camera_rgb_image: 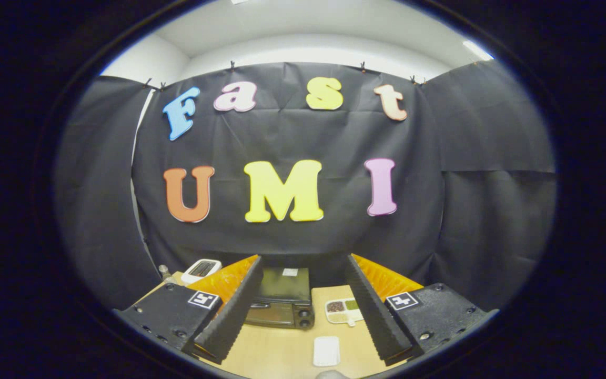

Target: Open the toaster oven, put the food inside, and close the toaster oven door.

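A dark toaster oven (282, 299) stands on the wooden table (276, 351) beyond my fingers, nearer the left finger, with its door shut and two knobs at its right side. A small white plate with food (343, 310) in brown and green patches sits to the oven's right, close to the right finger. My gripper (305, 345) is open, held high above the table with its fingers (232, 316) spread wide and nothing between them.
A flat white rectangular piece (326, 351) lies on the table between my fingers, nearer than the plate. A white appliance (201, 270) stands at the table's far left corner, behind the left finger. Black cloth walls close the booth behind the table.
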Demonstrator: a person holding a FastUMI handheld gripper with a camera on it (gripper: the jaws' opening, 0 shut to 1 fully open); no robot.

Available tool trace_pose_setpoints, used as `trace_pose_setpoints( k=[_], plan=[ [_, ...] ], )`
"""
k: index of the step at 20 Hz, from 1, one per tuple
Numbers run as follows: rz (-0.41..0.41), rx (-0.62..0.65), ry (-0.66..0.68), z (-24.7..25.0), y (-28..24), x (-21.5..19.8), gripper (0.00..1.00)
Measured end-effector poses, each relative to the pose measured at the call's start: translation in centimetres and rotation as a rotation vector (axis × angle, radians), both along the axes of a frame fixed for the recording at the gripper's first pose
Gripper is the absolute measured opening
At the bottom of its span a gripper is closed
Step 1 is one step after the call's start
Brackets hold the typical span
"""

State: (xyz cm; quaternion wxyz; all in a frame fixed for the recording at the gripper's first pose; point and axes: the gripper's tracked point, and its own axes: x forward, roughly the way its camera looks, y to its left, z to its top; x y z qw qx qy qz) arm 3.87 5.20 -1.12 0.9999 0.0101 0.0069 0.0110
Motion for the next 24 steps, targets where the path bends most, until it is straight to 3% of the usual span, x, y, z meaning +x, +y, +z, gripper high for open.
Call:
trace_pose_setpoints(
  k=[8,24],
  plan=[
    [-0.032,-0.029,-0.082,3.5,-6.8,-4.2,1.0],
    [-0.006,0.005,-0.008,1.0,-9.8,-4.1,1.0]
  ],
)
